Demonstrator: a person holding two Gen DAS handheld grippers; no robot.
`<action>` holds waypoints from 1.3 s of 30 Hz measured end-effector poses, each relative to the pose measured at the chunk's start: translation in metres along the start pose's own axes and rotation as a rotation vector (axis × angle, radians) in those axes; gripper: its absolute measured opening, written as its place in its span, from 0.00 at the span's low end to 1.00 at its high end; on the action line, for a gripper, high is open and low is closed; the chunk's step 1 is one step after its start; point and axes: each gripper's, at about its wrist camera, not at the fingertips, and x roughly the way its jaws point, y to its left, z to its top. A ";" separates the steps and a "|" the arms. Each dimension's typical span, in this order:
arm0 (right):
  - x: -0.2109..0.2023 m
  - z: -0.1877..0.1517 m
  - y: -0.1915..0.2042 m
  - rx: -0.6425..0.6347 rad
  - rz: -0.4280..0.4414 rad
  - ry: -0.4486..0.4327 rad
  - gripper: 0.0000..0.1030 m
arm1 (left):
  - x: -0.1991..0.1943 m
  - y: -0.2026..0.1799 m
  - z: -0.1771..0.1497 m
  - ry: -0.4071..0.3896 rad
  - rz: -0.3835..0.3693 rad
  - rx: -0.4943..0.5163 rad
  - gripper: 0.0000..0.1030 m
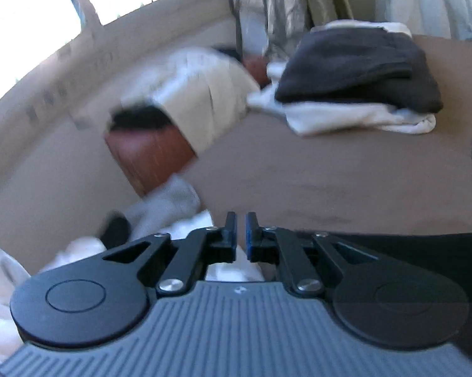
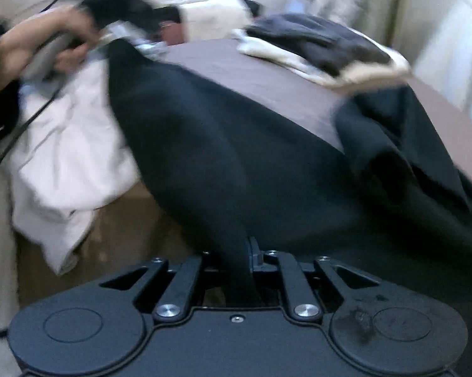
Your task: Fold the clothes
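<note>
On the far left of the brown table [image 2: 267, 75], a heap of unfolded white clothes [image 2: 66, 144] is spilling over the table's left edge, and the person's left hand [image 2: 47, 44] is gripping the handle of its tool just above that heap. In the left wrist view, the left gripper [image 1: 241, 232] is hovering with its jaws a little apart and nothing showing between them; more white cloth [image 1: 173, 207] is lying beneath and to the left of it, and a reddish-brown box [image 1: 148, 154] draped with pale cloth is sitting farther back on the left.

Moving toward the middle, a dark garment [image 2: 236, 157] is sprawling across the near part of the table, rumpled and not yet folded. Its near edge is running down into the right gripper [image 2: 245, 251], whose jaws are clamping on a fold of that dark fabric. The pictures are blurred, so the exact edge being held cannot be told.

To the far right, a small stack of folded clothes [image 1: 358, 75] is resting on the table, a dark piece lying on top of white ones.

Judging by this, the job is partly done: a few pieces are already folded and stacked, the dark garment is only being laid out for its first fold, and the white heap on the left is waiting untouched.
</note>
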 end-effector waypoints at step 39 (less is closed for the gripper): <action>-0.045 -0.059 -0.229 0.301 -0.536 0.097 0.66 | 0.039 -0.242 0.053 0.257 -0.988 -0.030 0.94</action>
